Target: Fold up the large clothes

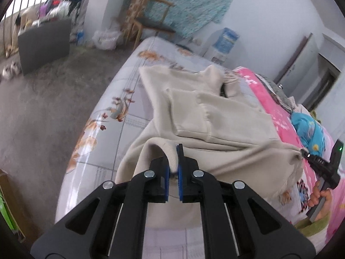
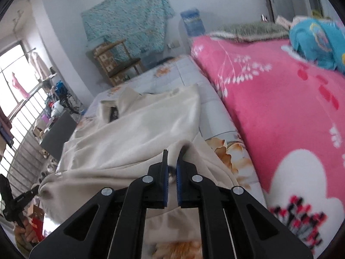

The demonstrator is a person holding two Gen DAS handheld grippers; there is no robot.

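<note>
A large cream hoodie point(image 1: 211, 116) lies spread on the bed, sleeves folded across its body, its near hem lifted off the sheet. My left gripper point(image 1: 173, 161) is shut on the hem's left corner. My right gripper point(image 2: 171, 161) is shut on the hem's right corner; it also shows in the left wrist view point(image 1: 306, 154), pinching the cloth at the right. The hoodie fills the middle of the right wrist view point(image 2: 133, 129), and the left gripper point(image 2: 35, 188) shows there at the lower left, gripping the fabric.
The bed's floral sheet point(image 1: 107, 116) ends at a left edge above a grey floor. A pink blanket point(image 2: 280, 118) with a blue garment point(image 2: 317, 43) covers the right side. A wooden chair point(image 1: 148, 19), a dark box point(image 1: 44, 45) and a water dispenser point(image 1: 224, 41) stand beyond.
</note>
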